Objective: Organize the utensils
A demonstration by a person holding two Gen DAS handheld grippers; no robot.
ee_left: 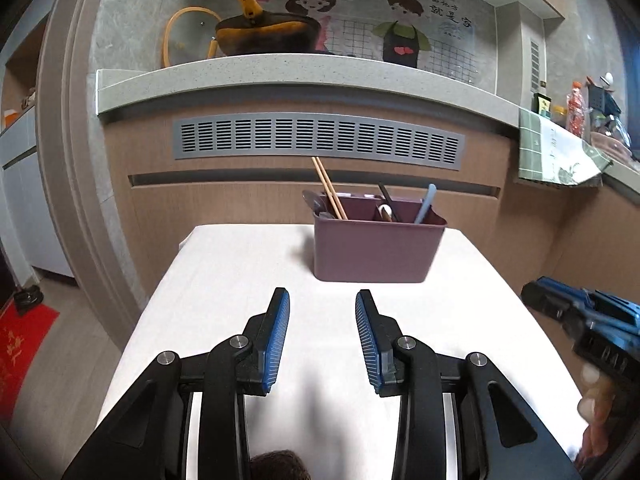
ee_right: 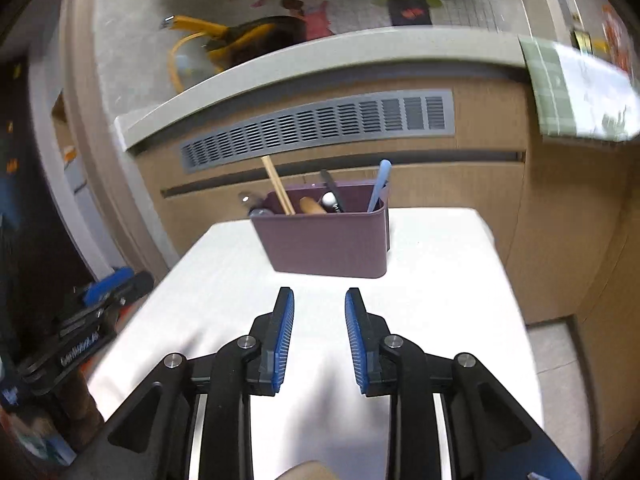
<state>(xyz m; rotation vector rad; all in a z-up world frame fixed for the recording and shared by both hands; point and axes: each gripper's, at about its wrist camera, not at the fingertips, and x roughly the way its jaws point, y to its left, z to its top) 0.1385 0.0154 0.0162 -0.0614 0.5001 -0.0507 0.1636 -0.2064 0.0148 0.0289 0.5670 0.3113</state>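
A purple utensil holder (ee_left: pixel 378 250) (ee_right: pixel 326 242) stands at the far end of a white table (ee_left: pixel 240 280) (ee_right: pixel 440 280). Wooden chopsticks (ee_left: pixel 329 189) (ee_right: pixel 277 186) lean in its left compartment beside a metal utensil (ee_left: pixel 314 200). A black-handled piece (ee_left: pixel 388 196) and a wooden-handled one (ee_right: pixel 312 205) sit in the middle, and a light blue handle (ee_left: pixel 425 204) (ee_right: pixel 379 185) at the right. My left gripper (ee_left: pixel 322 300) hovers open over the table, short of the holder, nothing between its pads. My right gripper (ee_right: pixel 319 298) is likewise open and empty, and shows at the right edge (ee_left: pixel 580 316) of the left wrist view.
Behind the table runs a wood-panelled cabinet with a grey vent grille (ee_left: pixel 316 140) under a stone counter (ee_left: pixel 280 76). A yellow-handled pan (ee_left: pixel 264 32) and a glass lid sit on it. A green cloth (ee_left: pixel 556 152) hangs at the right. A red mat (ee_left: pixel 24 348) lies on the floor.
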